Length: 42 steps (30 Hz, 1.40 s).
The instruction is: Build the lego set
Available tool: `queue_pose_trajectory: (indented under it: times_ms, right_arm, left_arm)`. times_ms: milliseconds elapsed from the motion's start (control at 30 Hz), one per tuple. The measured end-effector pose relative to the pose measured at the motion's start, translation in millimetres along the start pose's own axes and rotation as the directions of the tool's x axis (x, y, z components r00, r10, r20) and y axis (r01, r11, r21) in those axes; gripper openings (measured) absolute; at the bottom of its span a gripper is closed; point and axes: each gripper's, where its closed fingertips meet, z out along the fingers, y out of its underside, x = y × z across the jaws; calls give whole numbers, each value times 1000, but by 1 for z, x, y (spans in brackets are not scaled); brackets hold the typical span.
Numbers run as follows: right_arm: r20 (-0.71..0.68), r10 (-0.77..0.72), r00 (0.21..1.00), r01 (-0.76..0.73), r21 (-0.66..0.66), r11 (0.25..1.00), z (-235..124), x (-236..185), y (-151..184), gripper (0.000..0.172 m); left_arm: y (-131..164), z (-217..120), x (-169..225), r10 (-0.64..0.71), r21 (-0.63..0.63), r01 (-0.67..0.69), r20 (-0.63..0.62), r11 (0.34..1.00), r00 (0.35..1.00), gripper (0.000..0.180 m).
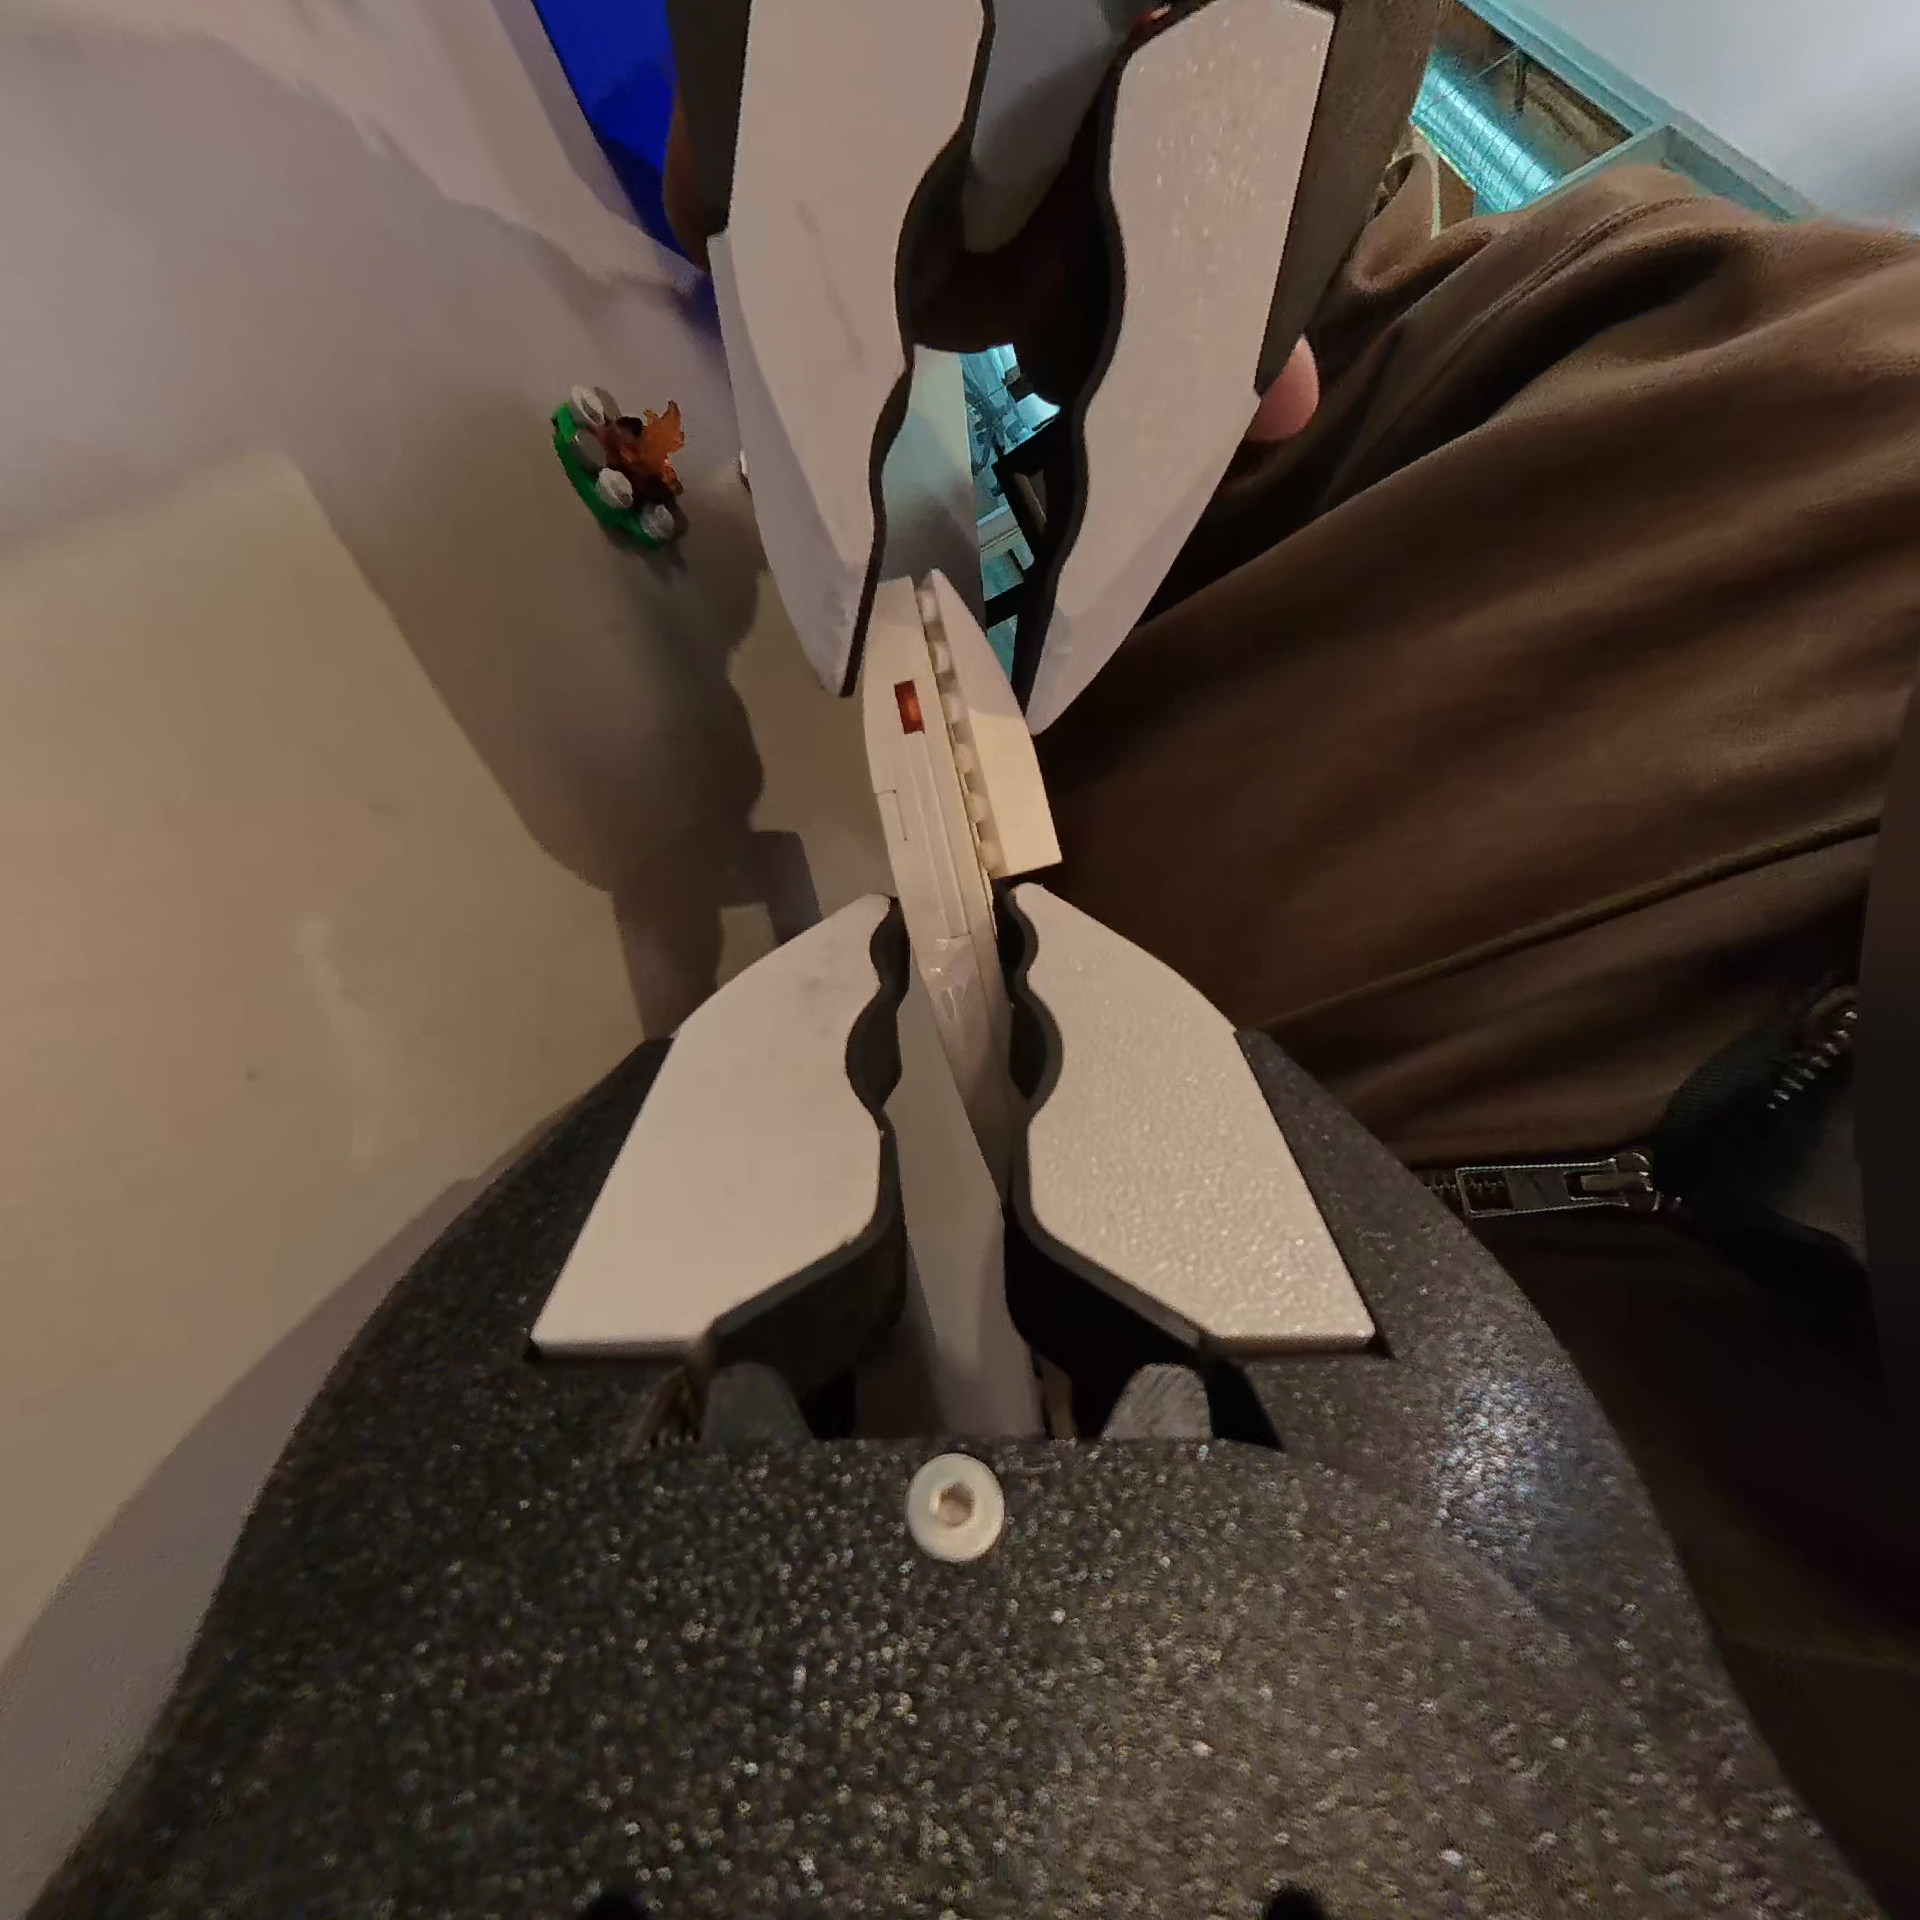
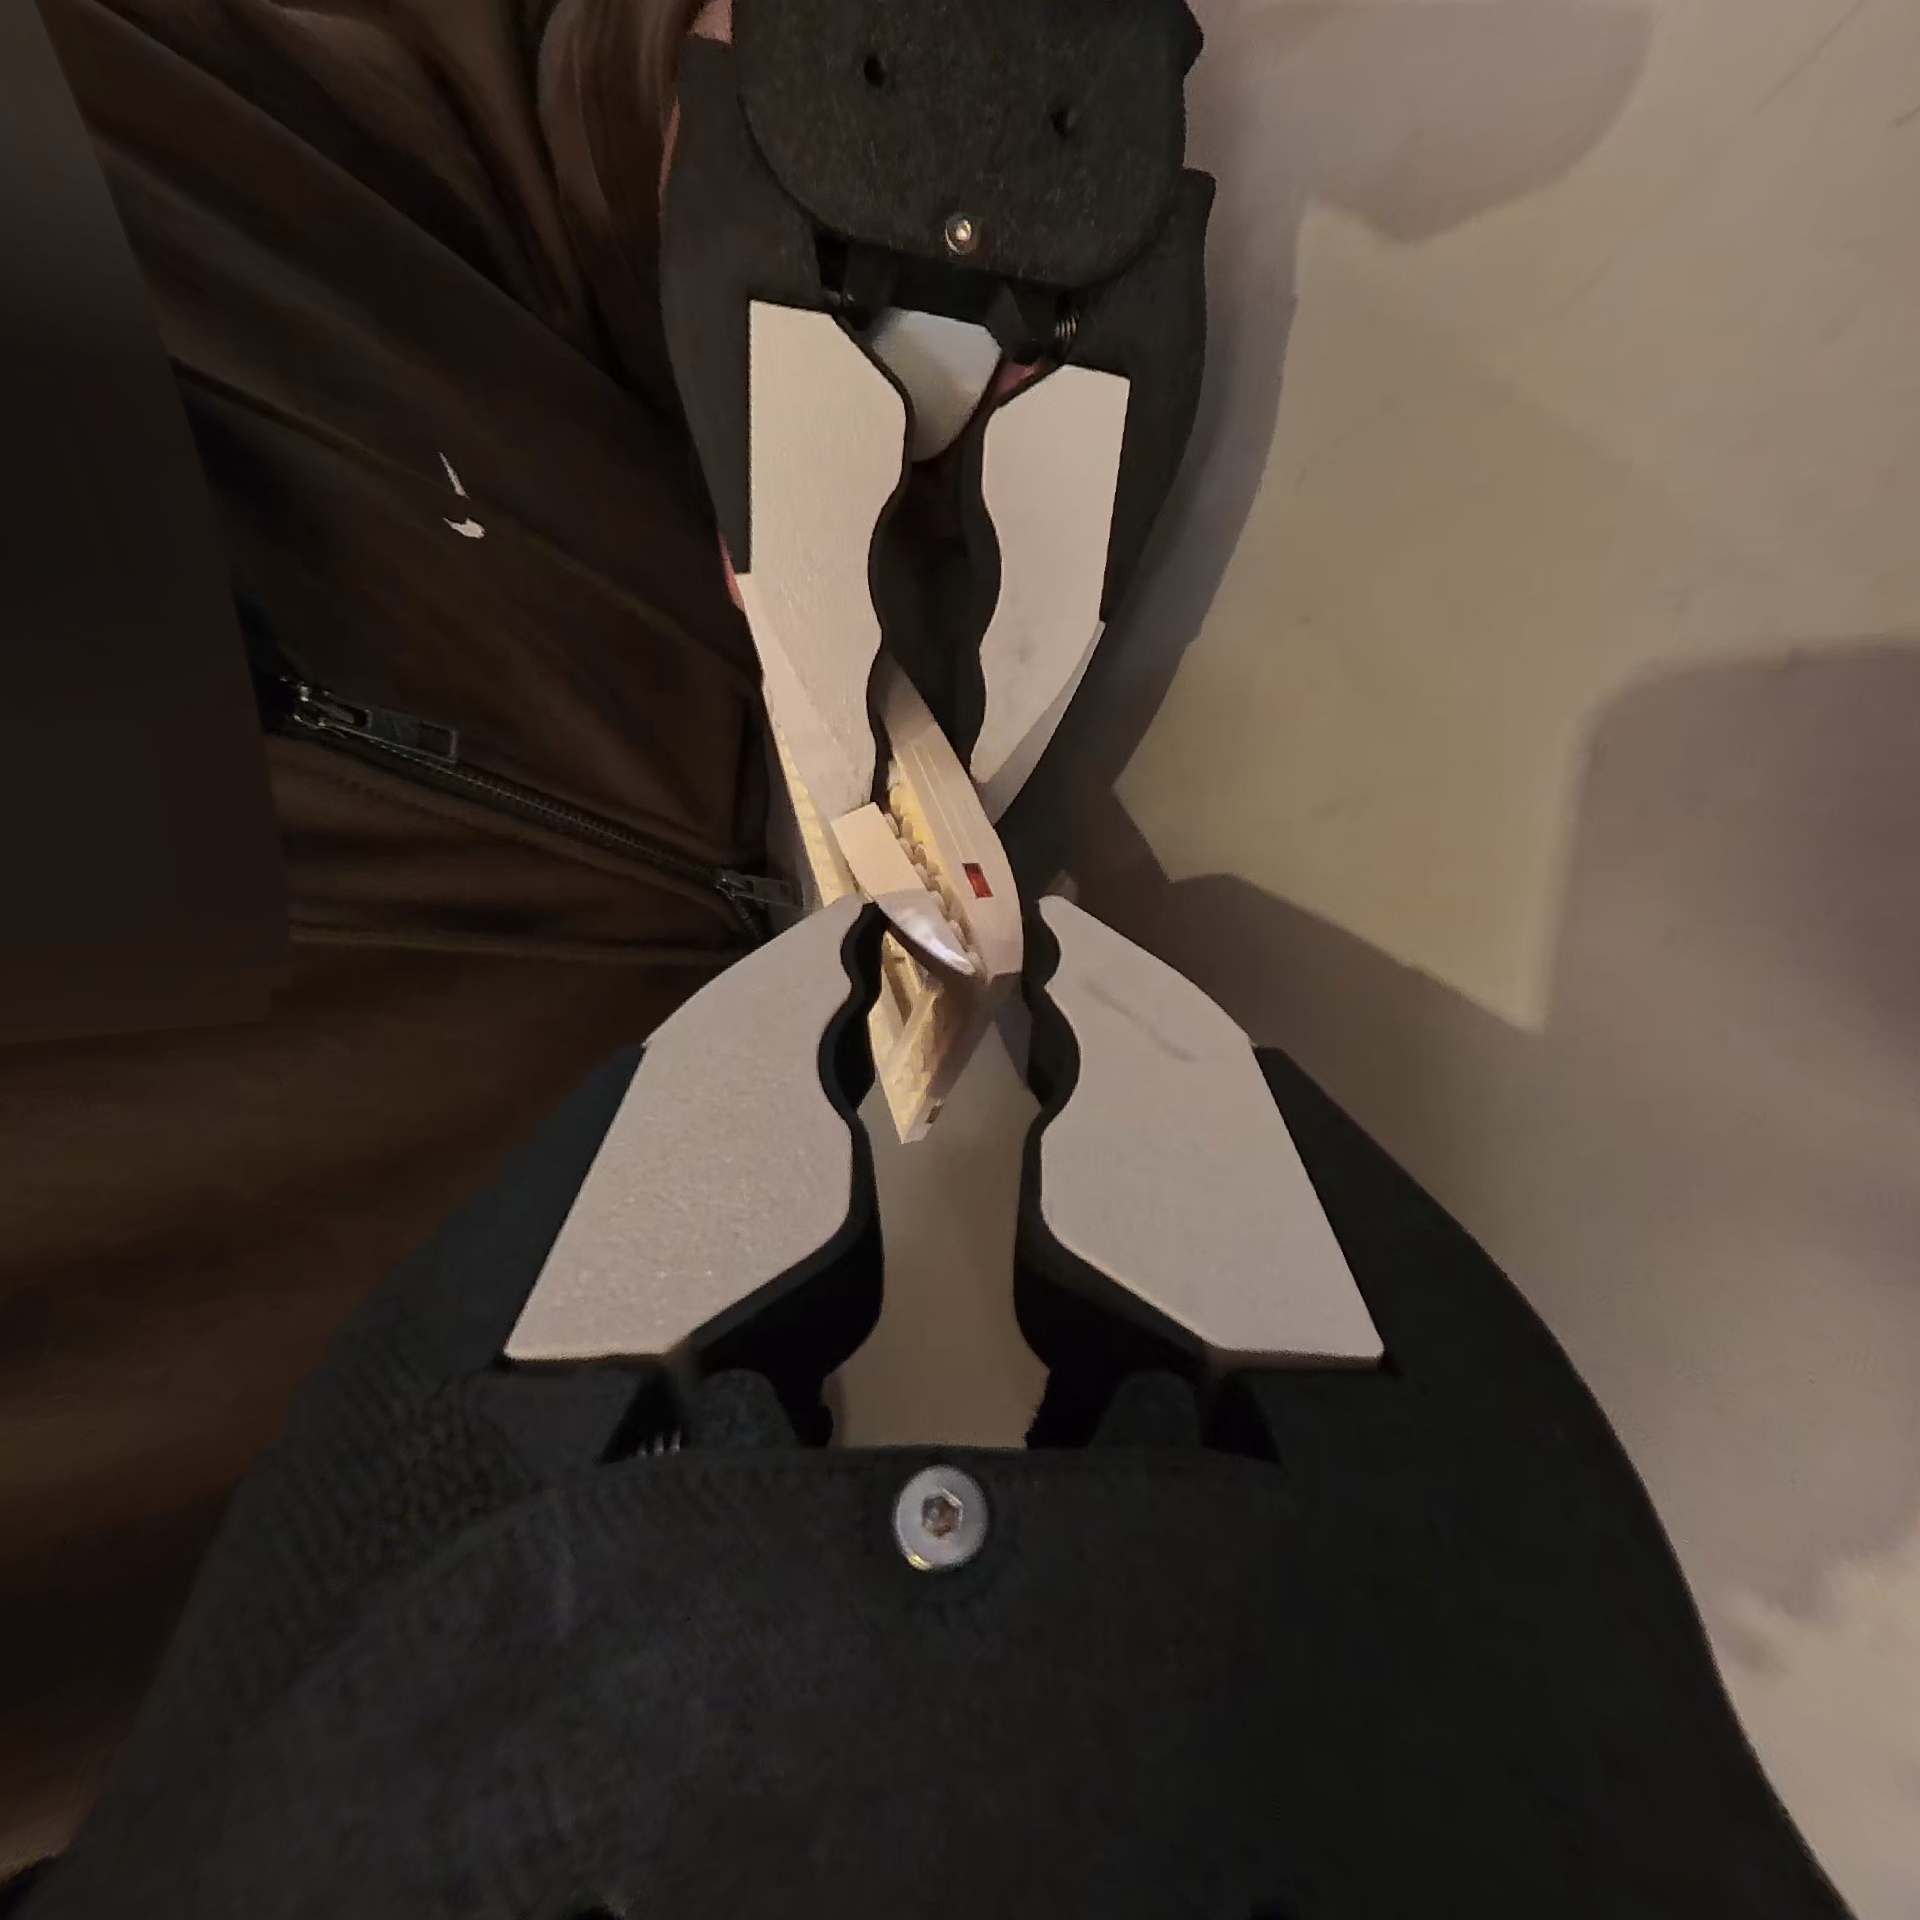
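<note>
White toy-brick assembly [image 1: 940, 831] is clamped at one end by the left gripper [image 1: 945, 920] and straddled at the other by the right gripper [image 2: 940, 925], narrowly closed, above the table [image 1: 260, 831], beside a brown jacket [image 1: 1507, 623].

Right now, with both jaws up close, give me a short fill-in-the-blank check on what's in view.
1. The white brick assembly carries a small ____ tile.
2. The left gripper is shut on the ____ brick assembly.
3. The small studded build on the table has a ____ base.
4. The person's jacket is ____.

Missing words: red; white; green; brown
</note>
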Motion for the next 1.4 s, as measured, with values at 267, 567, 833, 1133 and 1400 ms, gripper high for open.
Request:
queue_pose_trajectory:
  times_ms: [267,567,833,1133,1400]
  right_arm:
    - [-1,55,998,-55,60,997,-1,-2,-2,25]
    - [24,124,992,-127,158,979,-5,-3,-5,24]
    - [63,177,982,-187,216,958,-6,-4,-4,24]
    - [65,180,981,-190,214,958,-5,-11,1,23]
    - [60,206,977,-214,198,957,-3,-13,3,23]
  left_arm:
    - [-1,1,2,11,6,-11,6,1000,1000,17]
    - [-5,1,4,19,37,-19,-1,999,1000,17]
    - [-5,3,7,13,52,-11,-45,999,999,18]
    - [0,8,10,65,21,-64,-7,998,998,18]
    - [3,9,9,117,-16,-116,50,993,992,17]
